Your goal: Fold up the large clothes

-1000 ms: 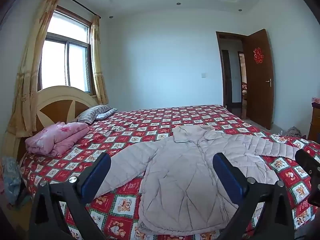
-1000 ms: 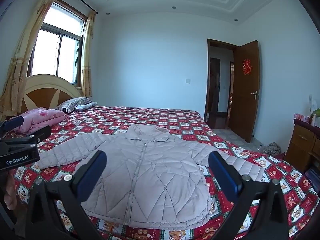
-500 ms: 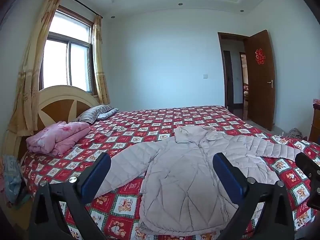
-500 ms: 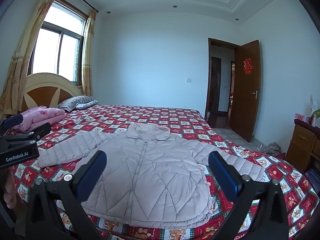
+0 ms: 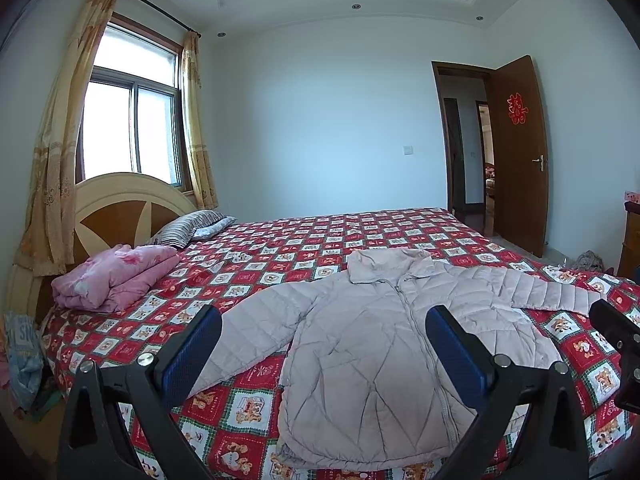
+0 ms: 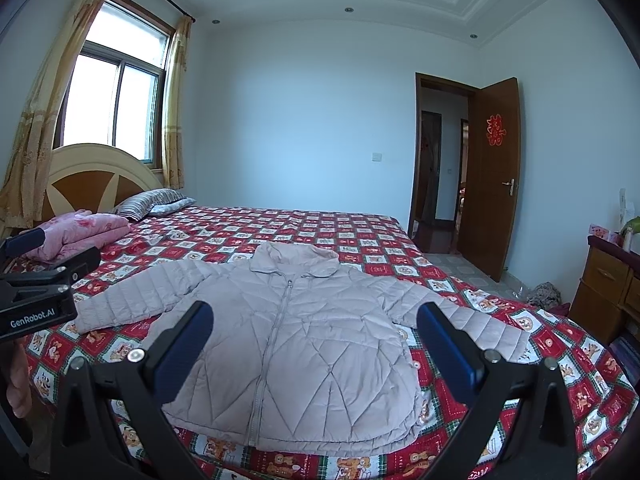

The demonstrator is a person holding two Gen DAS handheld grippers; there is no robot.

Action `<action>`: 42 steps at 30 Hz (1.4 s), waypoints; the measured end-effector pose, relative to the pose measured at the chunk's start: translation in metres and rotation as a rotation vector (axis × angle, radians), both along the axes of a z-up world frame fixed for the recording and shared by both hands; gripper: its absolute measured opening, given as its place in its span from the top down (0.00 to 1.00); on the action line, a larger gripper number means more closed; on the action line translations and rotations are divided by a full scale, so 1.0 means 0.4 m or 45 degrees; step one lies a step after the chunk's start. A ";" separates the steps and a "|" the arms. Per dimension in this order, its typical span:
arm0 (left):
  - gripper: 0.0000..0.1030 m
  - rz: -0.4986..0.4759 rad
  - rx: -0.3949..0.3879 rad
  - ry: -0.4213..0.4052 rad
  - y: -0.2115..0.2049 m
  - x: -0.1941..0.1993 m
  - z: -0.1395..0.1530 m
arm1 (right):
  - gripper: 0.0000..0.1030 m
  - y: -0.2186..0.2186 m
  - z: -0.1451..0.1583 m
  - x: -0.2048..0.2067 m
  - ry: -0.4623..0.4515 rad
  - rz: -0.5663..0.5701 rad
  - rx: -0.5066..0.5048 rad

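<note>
A pale pink quilted jacket lies flat, zipped, front up, on the bed, sleeves spread to both sides; it also shows in the right wrist view. My left gripper is open and empty, held above the near edge of the bed over the jacket's left half. My right gripper is open and empty, held in front of the jacket's hem. Each gripper shows at the edge of the other's view: the left one and the right one.
The bed has a red checked cover. A folded pink quilt and a striped pillow lie by the headboard. An open door is at the right. A wooden cabinet stands at the far right.
Both views have shifted slightly; the jacket sits a little lower in them. The jacket has not moved and both grippers stay open.
</note>
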State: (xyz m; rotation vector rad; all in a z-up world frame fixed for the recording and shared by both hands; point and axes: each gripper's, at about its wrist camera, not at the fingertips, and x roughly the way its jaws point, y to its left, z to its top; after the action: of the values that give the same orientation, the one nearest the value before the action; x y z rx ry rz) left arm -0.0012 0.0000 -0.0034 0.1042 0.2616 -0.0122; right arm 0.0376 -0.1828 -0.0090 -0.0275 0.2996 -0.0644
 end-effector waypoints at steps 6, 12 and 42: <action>0.01 0.001 0.001 0.002 0.001 0.001 0.000 | 0.00 -0.002 0.000 0.002 0.003 -0.001 0.000; 0.01 -0.001 -0.001 0.003 0.002 0.001 -0.001 | 0.00 -0.001 0.001 0.002 0.004 0.000 0.000; 0.01 0.003 0.005 0.042 0.007 0.022 -0.016 | 0.00 -0.004 -0.016 0.005 0.022 0.003 0.004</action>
State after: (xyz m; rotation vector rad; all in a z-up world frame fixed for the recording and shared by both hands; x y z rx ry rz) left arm 0.0077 0.0029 -0.0097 0.1073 0.2945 -0.0108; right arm 0.0396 -0.1843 -0.0155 -0.0255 0.3166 -0.0612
